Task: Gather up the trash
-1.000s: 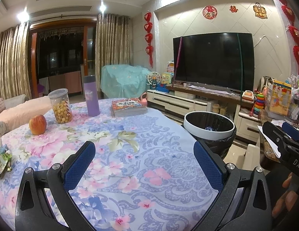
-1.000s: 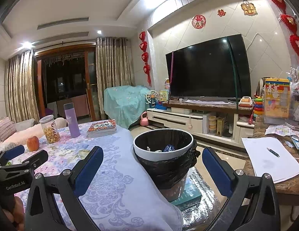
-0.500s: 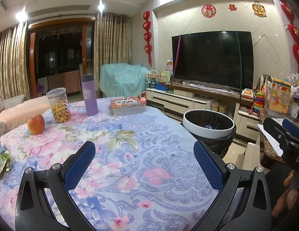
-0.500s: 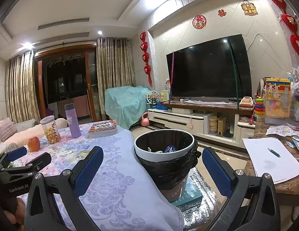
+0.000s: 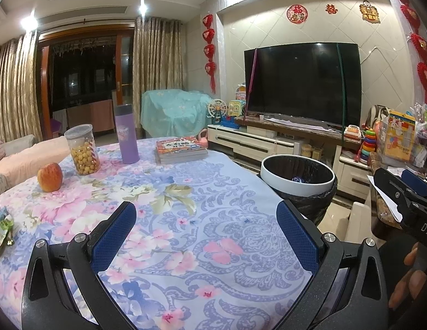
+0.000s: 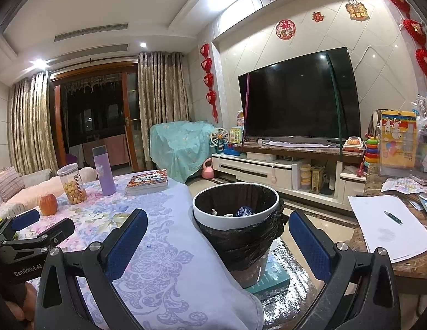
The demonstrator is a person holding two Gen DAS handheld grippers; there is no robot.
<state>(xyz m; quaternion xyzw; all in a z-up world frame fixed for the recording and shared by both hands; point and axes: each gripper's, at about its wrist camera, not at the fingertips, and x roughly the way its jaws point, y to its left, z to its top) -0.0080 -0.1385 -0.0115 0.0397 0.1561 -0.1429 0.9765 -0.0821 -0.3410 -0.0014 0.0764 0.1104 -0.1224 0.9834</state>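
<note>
Left wrist view: the left gripper [image 5: 206, 233] hangs wide open and empty over the flowered tablecloth [image 5: 169, 206]. Wrappers [image 5: 1, 228] lie at the table's left edge; farther off stand an apple [image 5: 50, 177] and a jar [image 5: 82, 150]. Right wrist view: the right gripper [image 6: 217, 243], spread wide and empty, faces the trash bin [image 6: 236, 214] beside the table.

Left gripper [image 5: 206, 229] held level and pointing forward, blue-padded fingers [image 5: 114, 236] spread wide with nothing between; right gripper [image 6: 217, 239] likewise gaping and empty, each gripped from below by a hand [image 5: 408, 277].
</note>
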